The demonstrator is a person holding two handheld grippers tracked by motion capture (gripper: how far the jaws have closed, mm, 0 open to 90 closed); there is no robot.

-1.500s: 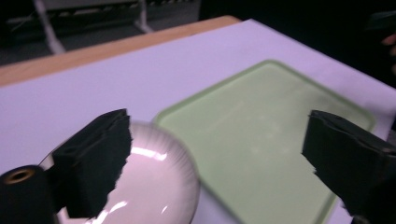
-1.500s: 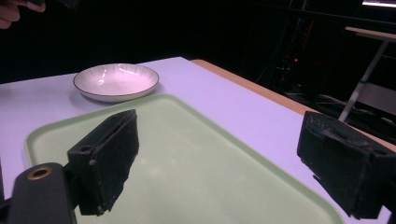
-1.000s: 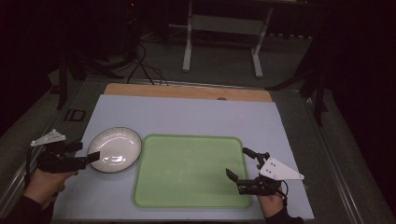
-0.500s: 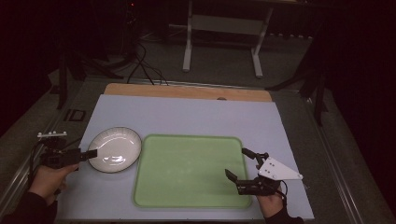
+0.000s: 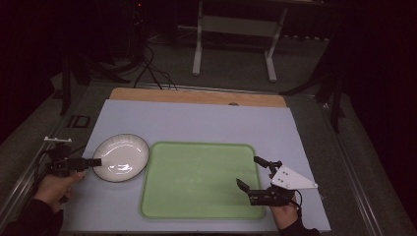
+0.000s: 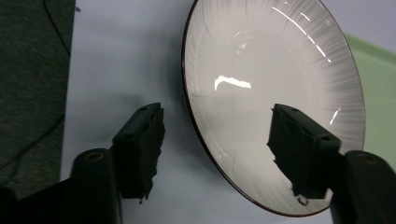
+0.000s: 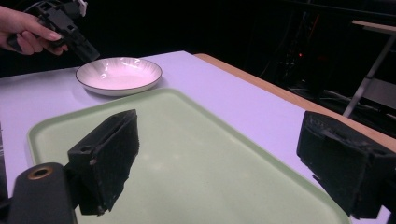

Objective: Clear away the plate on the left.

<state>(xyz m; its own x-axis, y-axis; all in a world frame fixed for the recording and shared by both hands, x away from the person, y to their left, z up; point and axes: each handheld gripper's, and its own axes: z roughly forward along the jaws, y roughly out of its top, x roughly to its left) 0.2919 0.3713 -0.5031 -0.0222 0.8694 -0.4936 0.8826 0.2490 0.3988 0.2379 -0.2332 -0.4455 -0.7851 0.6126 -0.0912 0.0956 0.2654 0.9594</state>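
A white ribbed plate [image 5: 120, 157] with a dark rim lies on the table's left side, just left of a bare pale green tray [image 5: 196, 179]. My left gripper [image 5: 96, 161] is at the plate's left edge, and a hand holds it. In the left gripper view it [image 6: 217, 116] is open. One jaw is over the table and the other over the plate [image 6: 271, 70], so they straddle the rim. My right gripper [image 5: 252, 173] is open over the tray's near right corner with nothing between its jaws. The right gripper view looks across the tray [image 7: 196, 154] to the plate [image 7: 119, 74] and the left gripper [image 7: 88, 53].
A pale mat [image 5: 196, 123] covers the table, with a wooden strip [image 5: 196, 96] along its far edge. Beyond the table stand a metal frame [image 5: 236, 44] and floor cables [image 5: 152, 69]. Metal rails run along both table sides.
The left gripper has rolled onto its side and drawn slightly left, its tips staying at the plate's left rim. The right gripper has not moved.
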